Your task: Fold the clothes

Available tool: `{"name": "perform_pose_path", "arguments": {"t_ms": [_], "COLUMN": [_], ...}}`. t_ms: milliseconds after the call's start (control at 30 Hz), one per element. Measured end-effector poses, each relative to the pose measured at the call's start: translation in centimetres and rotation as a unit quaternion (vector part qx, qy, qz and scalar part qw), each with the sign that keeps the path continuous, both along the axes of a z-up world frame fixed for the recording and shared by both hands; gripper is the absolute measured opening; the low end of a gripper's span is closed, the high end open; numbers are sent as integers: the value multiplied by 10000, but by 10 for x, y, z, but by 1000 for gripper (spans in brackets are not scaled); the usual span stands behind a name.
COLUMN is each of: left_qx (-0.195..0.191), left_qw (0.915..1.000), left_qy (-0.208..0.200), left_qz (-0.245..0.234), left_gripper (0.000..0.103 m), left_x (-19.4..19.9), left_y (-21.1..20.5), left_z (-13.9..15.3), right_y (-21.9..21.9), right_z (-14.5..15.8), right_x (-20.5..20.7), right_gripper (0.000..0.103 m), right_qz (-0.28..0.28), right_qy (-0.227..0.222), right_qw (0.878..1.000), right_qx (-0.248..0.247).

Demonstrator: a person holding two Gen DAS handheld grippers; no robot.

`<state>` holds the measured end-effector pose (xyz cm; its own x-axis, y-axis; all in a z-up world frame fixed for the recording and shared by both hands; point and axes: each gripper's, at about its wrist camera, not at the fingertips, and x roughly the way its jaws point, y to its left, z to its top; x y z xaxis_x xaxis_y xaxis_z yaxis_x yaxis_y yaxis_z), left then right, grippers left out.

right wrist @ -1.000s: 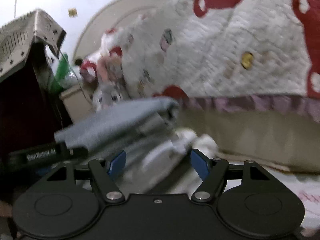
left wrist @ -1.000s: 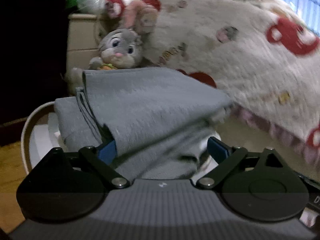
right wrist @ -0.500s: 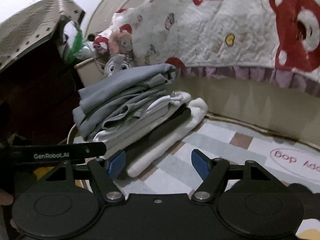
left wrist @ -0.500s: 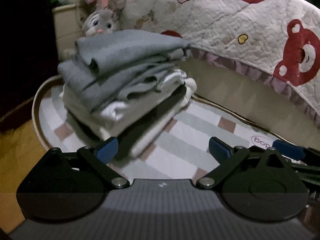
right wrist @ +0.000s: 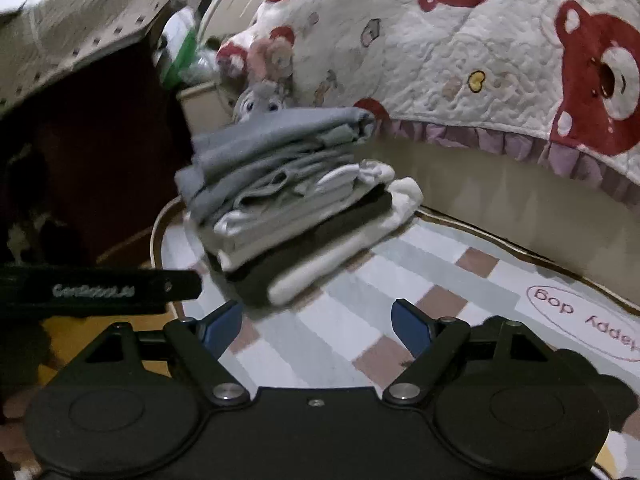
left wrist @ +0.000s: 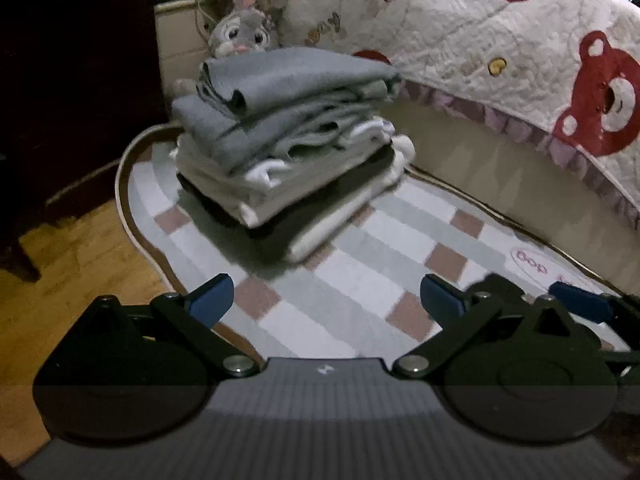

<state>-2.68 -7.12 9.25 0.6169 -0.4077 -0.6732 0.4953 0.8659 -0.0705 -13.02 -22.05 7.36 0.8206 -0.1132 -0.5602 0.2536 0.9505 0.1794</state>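
Grey cloth tops the stack [left wrist: 292, 148] sitting at the left end of the rug [left wrist: 360, 280], near the bed [left wrist: 500, 60]; my left gripper [left wrist: 324, 300] is spread wide with nothing between its jaws, well clear of the pile. My right gripper [right wrist: 316, 320] has just been opening and is empty too. Judging the stack finished, I back both away level, careful not to snag its loose front edges while seeking another garment.
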Motion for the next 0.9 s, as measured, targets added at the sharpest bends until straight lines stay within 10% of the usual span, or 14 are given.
{"name": "perform_pose_path", "arguments": {"t_ms": [900], "left_qx": [571], "left_qw": [9973], "left_qy": [-437], "left_qz": [116], "left_gripper": [103], "left_x": [-58], "left_y": [-27], "left_z": [-3], "right_y": [0], "right_z": [-13], "right_x": [-41], "right_gripper": [86], "right_qz": [-557], "right_qy": [215], "right_qw": [9982], "right_qx": [-4]}}
